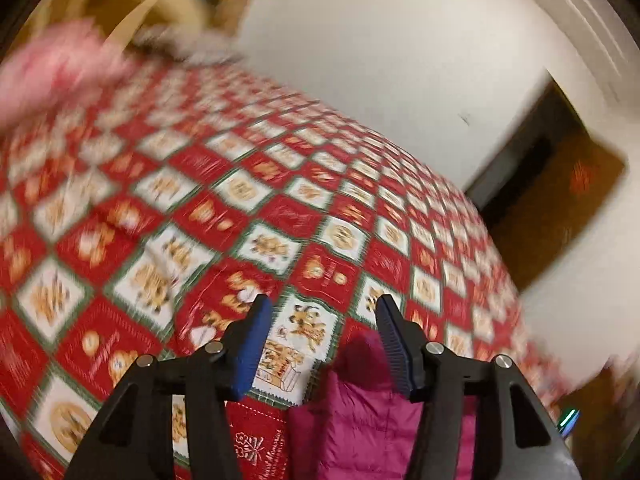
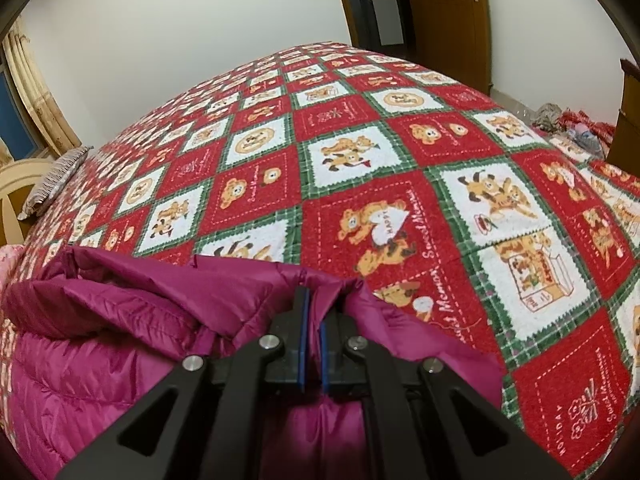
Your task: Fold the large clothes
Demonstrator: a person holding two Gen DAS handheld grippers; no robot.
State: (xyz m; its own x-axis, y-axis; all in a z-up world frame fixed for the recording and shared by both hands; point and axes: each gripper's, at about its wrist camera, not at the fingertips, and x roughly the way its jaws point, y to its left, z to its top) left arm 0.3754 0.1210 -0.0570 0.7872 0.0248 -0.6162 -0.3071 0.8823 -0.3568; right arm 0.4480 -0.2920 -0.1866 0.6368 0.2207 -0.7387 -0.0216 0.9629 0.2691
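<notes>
On the bed, under its red teddy-bear quilt, we see the magenta padded jacket lying at the near edge (partly folded, we judge). Our right gripper is clenched on a jacket fold; our left gripper stands released above the cloth, so next it needs a fresh hold to fold over.

bedspread | "sweet memories" | "happy" on heart | "holiday" on red square

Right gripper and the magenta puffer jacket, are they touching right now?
Touching. The right wrist view shows the right gripper with its blue pads pinched on a ridge of the magenta puffer jacket, fabric bunched up against both fingers.
</notes>
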